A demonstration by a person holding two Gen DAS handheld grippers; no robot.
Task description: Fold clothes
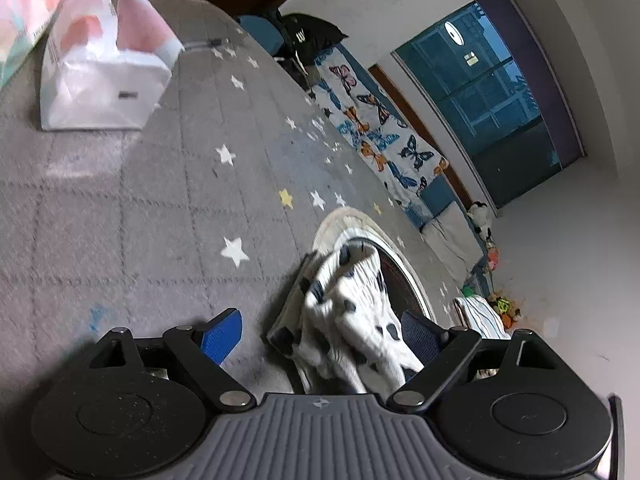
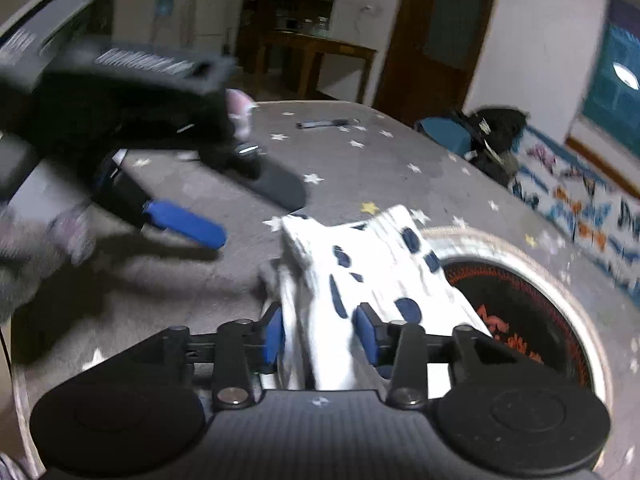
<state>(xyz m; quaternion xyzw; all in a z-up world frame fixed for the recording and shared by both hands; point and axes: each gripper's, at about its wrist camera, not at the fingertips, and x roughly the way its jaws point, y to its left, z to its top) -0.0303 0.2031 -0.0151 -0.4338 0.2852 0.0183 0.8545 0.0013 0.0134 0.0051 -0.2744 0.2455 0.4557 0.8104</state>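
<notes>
A white cloth with dark blue spots (image 1: 348, 312) lies bunched on the grey star-patterned cover (image 1: 160, 220). My left gripper (image 1: 320, 334) stands open wide around the cloth's near end, and the cloth rests against the right-hand finger. In the right wrist view the same cloth (image 2: 372, 256) runs up between the blue pads of my right gripper (image 2: 320, 336), which press on its gathered near end. The left gripper shows there blurred at the left, with one blue pad (image 2: 184, 226) above the cover.
A round mat (image 2: 520, 308) with a black middle and pale rim lies under the cloth's far side. White plastic bags (image 1: 104, 64) stand far left. A butterfly-print blanket (image 1: 372, 120), a black bag (image 2: 492, 128) and a striped cloth (image 1: 480, 316) line the far edge.
</notes>
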